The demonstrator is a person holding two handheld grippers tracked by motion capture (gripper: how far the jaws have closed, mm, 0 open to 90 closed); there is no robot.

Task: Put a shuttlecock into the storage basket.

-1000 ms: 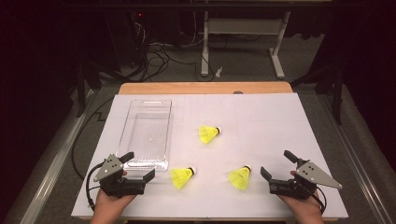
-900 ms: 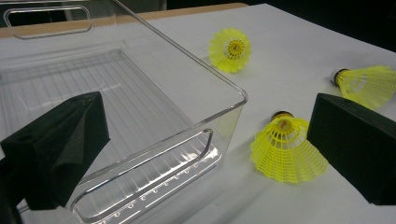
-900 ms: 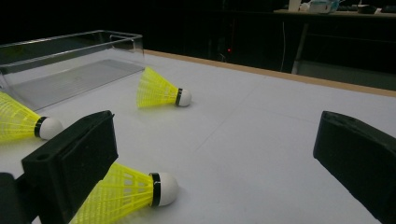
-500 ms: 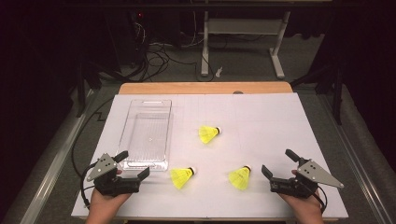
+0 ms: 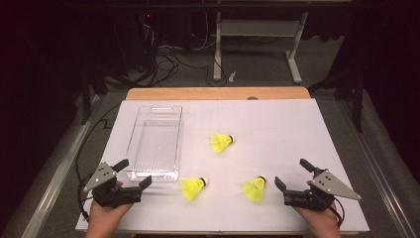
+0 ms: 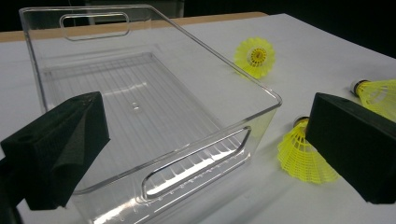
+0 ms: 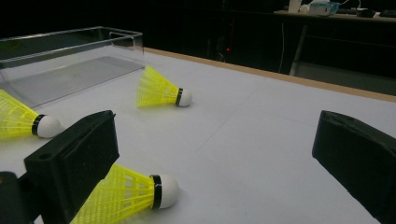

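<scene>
High view, both hands low at near edge, left gripper (image 5: 132,174) and right gripper (image 5: 292,174) jaws apart

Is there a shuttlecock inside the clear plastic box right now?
No, the clear box is empty and all three yellow shuttlecocks lie on the white table beside it.

The left gripper (image 5: 130,174) sat at the near left of the tabletop (image 5: 277,129), held from below by the person's left hand (image 5: 105,216). Its jaws stood wide apart with nothing between them, pointing forward and slightly rightward. The right gripper (image 5: 293,174) sat at the near right, held by the right hand (image 5: 319,219). Its jaws were likewise spread wide and empty, angled forward and to the left. Each gripper carried a grey three-cornered plate on top.
</scene>
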